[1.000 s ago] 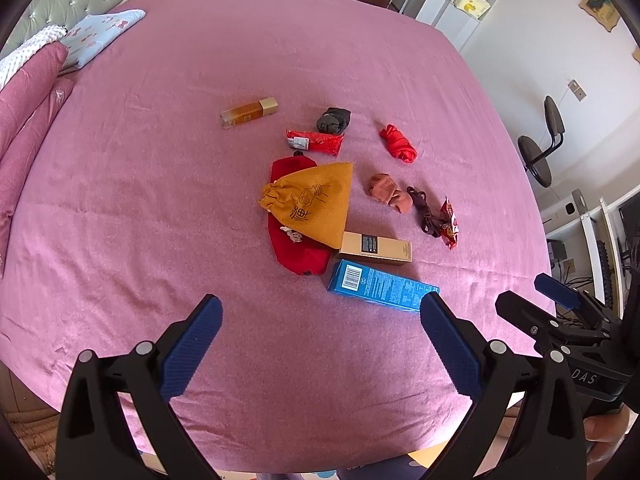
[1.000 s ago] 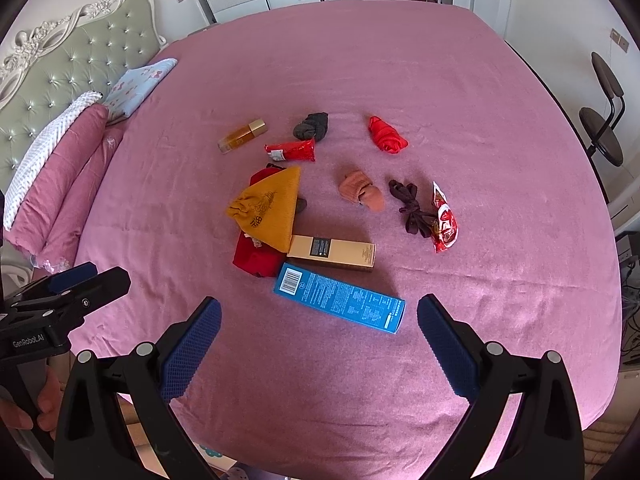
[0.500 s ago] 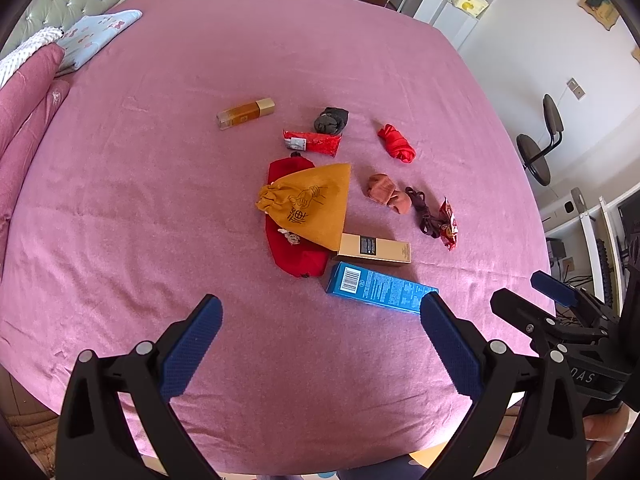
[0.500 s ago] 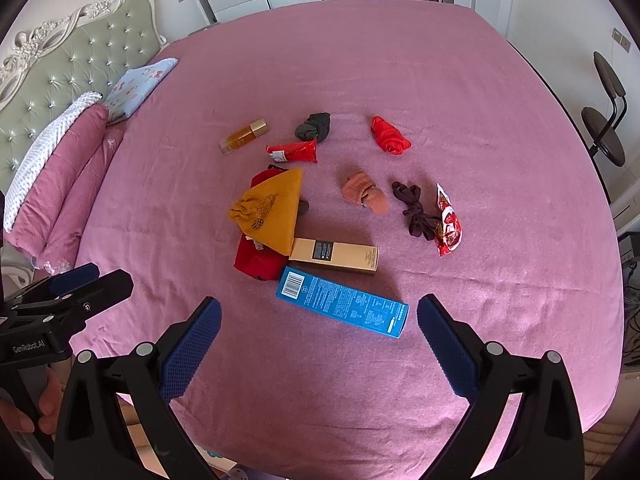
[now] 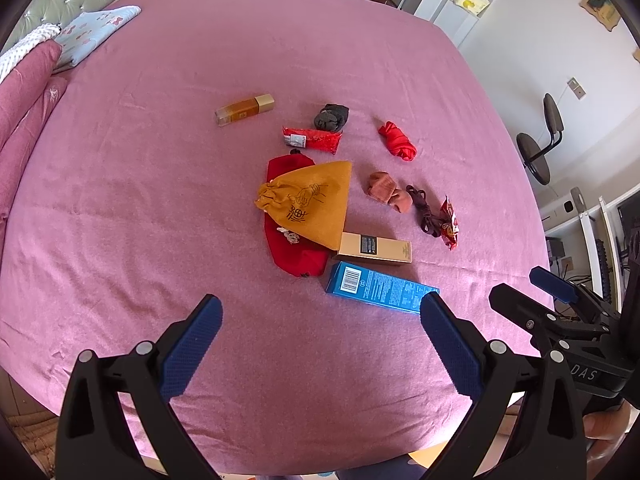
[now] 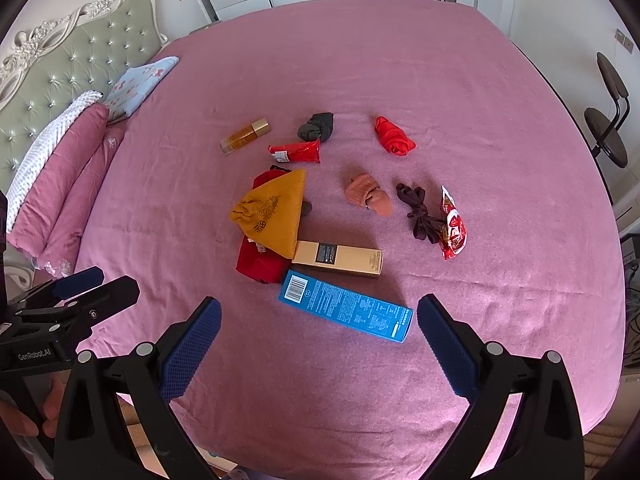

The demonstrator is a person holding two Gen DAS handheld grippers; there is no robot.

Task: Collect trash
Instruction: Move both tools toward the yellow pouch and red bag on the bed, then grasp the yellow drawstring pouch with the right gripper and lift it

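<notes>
Trash lies mid-bed: a blue carton (image 5: 380,286) (image 6: 346,306) nearest me, a gold carton (image 5: 374,248) (image 6: 338,258) behind it, a red wrapper (image 5: 314,140) (image 6: 296,152) and a red snack packet (image 5: 450,224) (image 6: 454,230). My left gripper (image 5: 320,306) hovers open above the bed's near edge, just short of the blue carton. My right gripper (image 6: 318,306) is open too, its fingers straddling that carton from above without touching it. Each gripper also shows at the edge of the other's view.
On the pink bed (image 5: 160,200) also lie a yellow drawstring bag (image 5: 312,204) over a red pouch (image 5: 294,256), an amber bottle (image 5: 245,109), a grey sock (image 5: 331,117), red cloth (image 5: 398,142), an orange sock (image 5: 388,192) and a dark sock (image 5: 424,212). Pillows (image 6: 60,184) sit left, a chair (image 6: 608,132) right.
Both grippers drifted only slightly and stayed open. Nothing on the bed moved.
</notes>
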